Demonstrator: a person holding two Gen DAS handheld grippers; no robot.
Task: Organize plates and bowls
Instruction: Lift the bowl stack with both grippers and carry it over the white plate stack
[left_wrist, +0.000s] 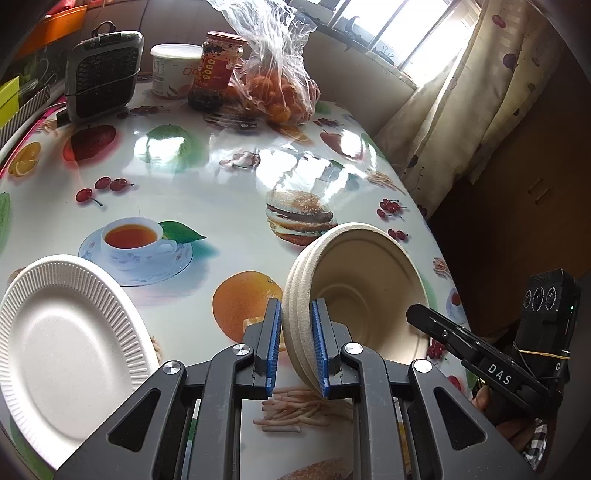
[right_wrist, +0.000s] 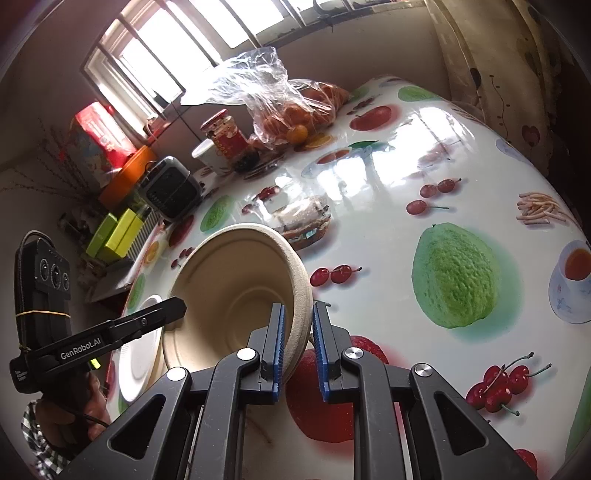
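Note:
A stack of beige paper bowls (left_wrist: 354, 291) is held tilted above the fruit-print table (left_wrist: 207, 184). My left gripper (left_wrist: 297, 347) is shut on the stack's left rim. My right gripper (right_wrist: 298, 350) is shut on the opposite rim of the same bowls (right_wrist: 236, 295). Each gripper shows at the edge of the other's view, the right one (left_wrist: 480, 350) and the left one (right_wrist: 110, 332). A white ridged paper plate (left_wrist: 66, 350) lies on the table at the lower left, also visible in the right wrist view (right_wrist: 142, 350).
At the table's far side stand a dark small appliance (left_wrist: 103, 74), a white tub (left_wrist: 175, 70), a red-labelled jar (left_wrist: 218, 66) and a plastic bag of oranges (left_wrist: 280, 85). A curtain (left_wrist: 480, 92) hangs by the window on the right. Table edge (left_wrist: 439, 236) runs close to the bowls.

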